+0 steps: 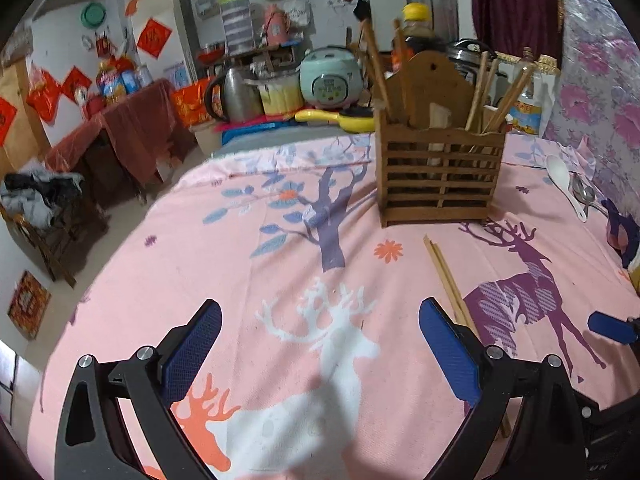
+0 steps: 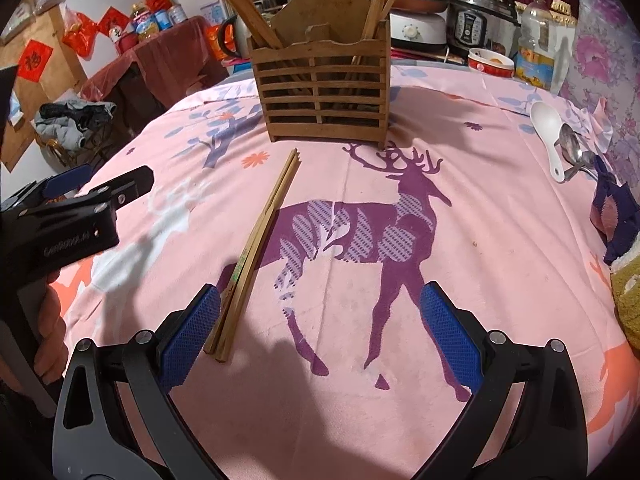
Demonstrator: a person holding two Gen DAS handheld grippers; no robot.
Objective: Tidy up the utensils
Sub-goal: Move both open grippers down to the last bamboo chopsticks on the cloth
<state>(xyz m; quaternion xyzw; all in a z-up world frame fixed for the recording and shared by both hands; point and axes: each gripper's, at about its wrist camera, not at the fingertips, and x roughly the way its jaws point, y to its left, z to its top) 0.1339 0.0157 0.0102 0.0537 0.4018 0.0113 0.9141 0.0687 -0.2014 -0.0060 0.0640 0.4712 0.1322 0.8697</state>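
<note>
A wooden slatted utensil holder [image 1: 440,176] [image 2: 324,96] stands on the pink deer-print tablecloth with several chopsticks upright in it. A pair of wooden chopsticks [image 2: 256,248] [image 1: 448,280] lies flat on the cloth in front of it. A white spoon [image 2: 550,136] [image 1: 566,188] and metal spoons [image 2: 576,152] lie at the right. My left gripper [image 1: 320,344] is open and empty above the cloth. My right gripper [image 2: 320,320] is open and empty, its left finger [image 2: 188,336] beside the chopsticks' near end.
The tablecloth [image 2: 500,260] covers the whole table. A dark blue cloth [image 2: 612,216] lies at the right edge. Rice cookers [image 2: 480,20], an oil bottle [image 2: 536,44], a bowl [image 2: 490,62] and a kettle [image 1: 236,96] stand behind the holder. The left gripper's body [image 2: 60,224] shows at left.
</note>
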